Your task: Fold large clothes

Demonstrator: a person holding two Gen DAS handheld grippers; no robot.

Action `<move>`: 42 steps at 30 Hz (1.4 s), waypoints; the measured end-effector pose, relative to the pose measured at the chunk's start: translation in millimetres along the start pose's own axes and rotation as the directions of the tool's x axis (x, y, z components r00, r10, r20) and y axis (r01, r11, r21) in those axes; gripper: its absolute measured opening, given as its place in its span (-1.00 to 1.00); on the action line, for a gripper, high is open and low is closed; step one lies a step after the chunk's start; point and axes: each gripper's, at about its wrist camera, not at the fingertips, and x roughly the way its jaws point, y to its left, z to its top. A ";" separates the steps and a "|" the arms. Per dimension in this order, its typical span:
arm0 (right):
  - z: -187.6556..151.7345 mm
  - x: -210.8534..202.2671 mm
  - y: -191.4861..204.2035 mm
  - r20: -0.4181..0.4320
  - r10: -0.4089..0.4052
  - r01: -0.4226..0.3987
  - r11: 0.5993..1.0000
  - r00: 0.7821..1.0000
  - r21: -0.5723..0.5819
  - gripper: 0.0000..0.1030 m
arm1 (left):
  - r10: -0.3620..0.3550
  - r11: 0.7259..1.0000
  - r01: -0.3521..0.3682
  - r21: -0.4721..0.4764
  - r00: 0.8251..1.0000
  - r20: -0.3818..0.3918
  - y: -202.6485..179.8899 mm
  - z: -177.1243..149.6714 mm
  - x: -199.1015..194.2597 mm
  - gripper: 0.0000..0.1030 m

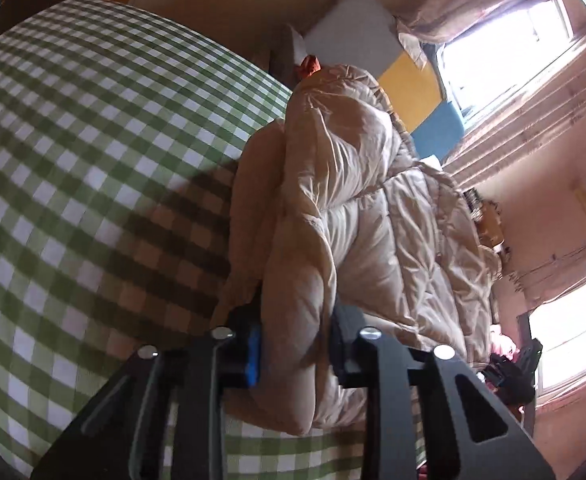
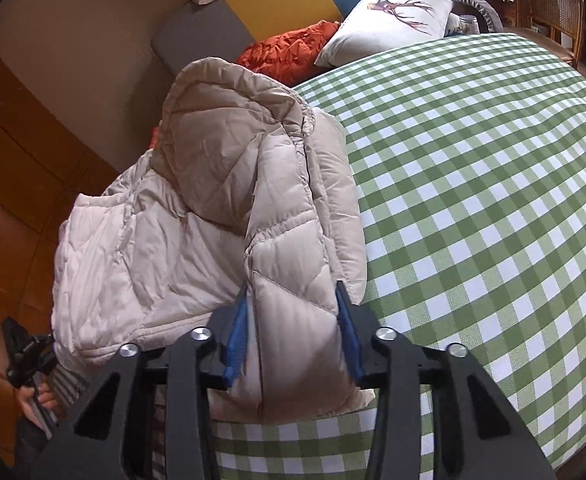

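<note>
Pinching the beige coat at its near edge, the left gripper and right gripper each clamp thick padding. It lies on the checked cloth by the table's edge. Best to lift both corners together and level, so the bulk folds flat.

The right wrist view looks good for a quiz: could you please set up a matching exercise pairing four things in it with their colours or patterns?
Things:
1. puffer jacket
2. bedspread
3. crumpled garment
4. pillow

Colours or patterns:
A. green and white check
B. white with a deer print
C. beige, quilted
D. orange-red

Pairs: 1-C, 2-A, 3-D, 4-B
</note>
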 end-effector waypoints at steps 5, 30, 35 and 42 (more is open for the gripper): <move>-5.3 -27.7 11.1 0.016 0.029 -0.028 0.998 0.999 -0.058 -0.61 | -0.014 1.000 0.014 0.019 1.000 0.022 -4.6 -13.5 -29.0 -0.71; -51.0 -93.8 64.7 0.084 -0.022 0.042 0.969 0.996 -0.244 0.12 | 0.063 0.961 -0.100 0.258 0.987 0.147 -73.6 -74.4 -102.5 0.21; -38.1 -39.3 115.3 0.025 -0.026 0.033 0.947 0.999 -0.319 0.11 | 0.086 0.936 -0.105 0.336 0.994 0.072 -106.8 -65.7 -49.8 0.20; -37.6 20.7 136.4 -0.062 -0.086 0.058 0.928 0.994 -0.367 -0.85 | 0.167 0.896 -0.165 0.411 0.985 0.033 -122.0 -69.1 -6.7 -0.92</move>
